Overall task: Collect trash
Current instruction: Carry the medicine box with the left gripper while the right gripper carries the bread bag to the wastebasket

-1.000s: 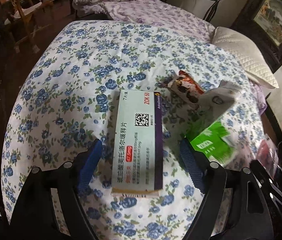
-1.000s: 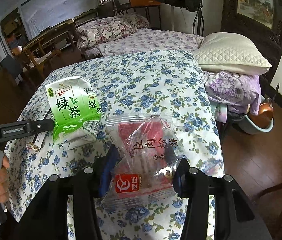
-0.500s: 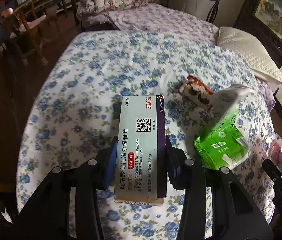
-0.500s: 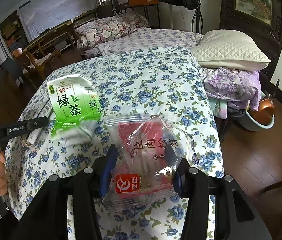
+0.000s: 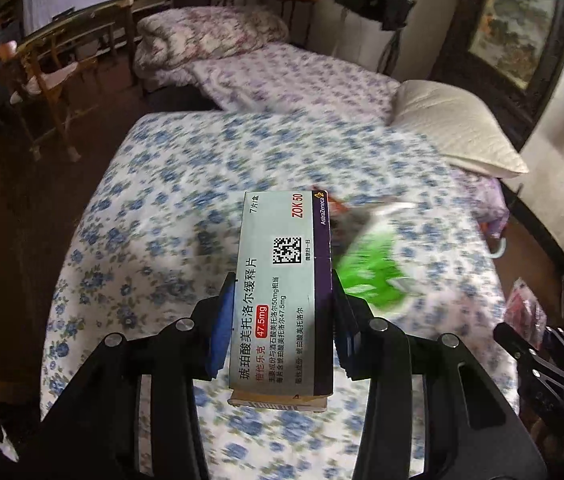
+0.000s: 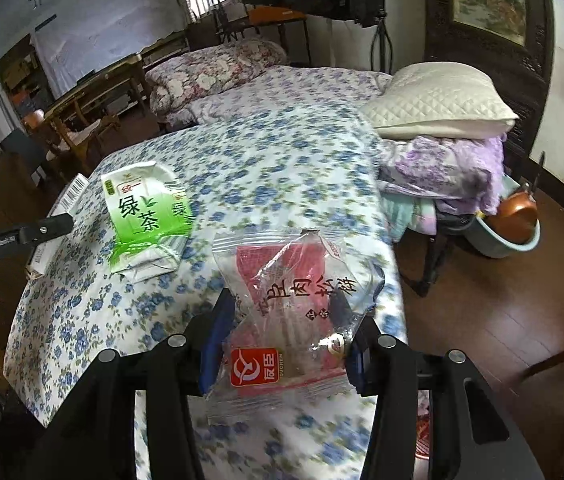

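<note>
My left gripper [image 5: 280, 308] is shut on a grey-and-purple medicine box [image 5: 282, 292] and holds it lifted above the blue-flowered bedspread [image 5: 170, 208]. My right gripper [image 6: 282, 324] is shut on a clear plastic snack wrapper [image 6: 290, 312] with red print, held above the bed's near edge. A crumpled green tea carton [image 6: 146, 220] lies on the bedspread; it shows blurred in the left wrist view [image 5: 370, 272]. A red-orange snack packet [image 5: 332, 204] lies just behind the box, mostly hidden.
A white quilted pillow [image 6: 438, 100] rests on folded purple bedding [image 6: 450, 168] at the bed's right. A blue basin with a copper pot [image 6: 514, 220] stands on the wooden floor. Wooden chairs [image 5: 50, 76] and a second bed [image 5: 282, 72] stand behind.
My left gripper closed on the medicine box and lifted it off the bedspread. My right gripper kept its hold on the wrapper and drew back a little from the bed.
</note>
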Action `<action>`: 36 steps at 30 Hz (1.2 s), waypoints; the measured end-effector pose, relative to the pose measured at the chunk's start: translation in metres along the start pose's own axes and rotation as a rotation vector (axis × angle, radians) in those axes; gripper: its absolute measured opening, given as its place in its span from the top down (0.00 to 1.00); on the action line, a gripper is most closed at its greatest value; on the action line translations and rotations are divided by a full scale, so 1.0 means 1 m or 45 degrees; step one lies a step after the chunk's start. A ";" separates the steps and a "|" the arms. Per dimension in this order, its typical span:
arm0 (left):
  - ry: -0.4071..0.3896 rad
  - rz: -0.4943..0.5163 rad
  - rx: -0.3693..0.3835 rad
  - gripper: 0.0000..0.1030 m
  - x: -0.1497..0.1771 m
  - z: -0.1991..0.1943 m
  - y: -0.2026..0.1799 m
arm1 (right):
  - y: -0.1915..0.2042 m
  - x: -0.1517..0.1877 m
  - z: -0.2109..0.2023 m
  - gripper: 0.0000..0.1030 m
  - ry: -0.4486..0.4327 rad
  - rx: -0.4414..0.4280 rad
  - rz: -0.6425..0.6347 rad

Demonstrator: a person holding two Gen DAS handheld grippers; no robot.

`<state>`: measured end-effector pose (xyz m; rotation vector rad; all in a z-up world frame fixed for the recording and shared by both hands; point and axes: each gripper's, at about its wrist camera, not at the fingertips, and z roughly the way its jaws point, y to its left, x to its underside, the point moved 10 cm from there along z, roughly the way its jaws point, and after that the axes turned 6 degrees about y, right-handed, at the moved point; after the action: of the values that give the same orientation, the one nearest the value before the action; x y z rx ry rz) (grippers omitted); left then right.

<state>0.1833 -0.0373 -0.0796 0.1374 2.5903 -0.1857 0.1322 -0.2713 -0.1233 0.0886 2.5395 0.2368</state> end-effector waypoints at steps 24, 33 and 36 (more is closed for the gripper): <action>0.164 0.682 0.325 0.58 0.091 0.008 -0.290 | -0.194 0.107 -0.037 0.53 0.096 0.220 0.210; 0.418 0.786 0.390 0.58 0.157 0.073 -0.385 | -0.245 0.160 0.007 0.53 0.195 0.179 0.358; 0.499 0.786 0.374 0.58 0.175 0.100 -0.398 | -0.261 0.179 0.029 0.53 0.241 0.164 0.419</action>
<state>0.0316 -0.4344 -0.2133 1.1595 2.7330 -0.3325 -0.0031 -0.5023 -0.2935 0.5615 2.7166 0.2166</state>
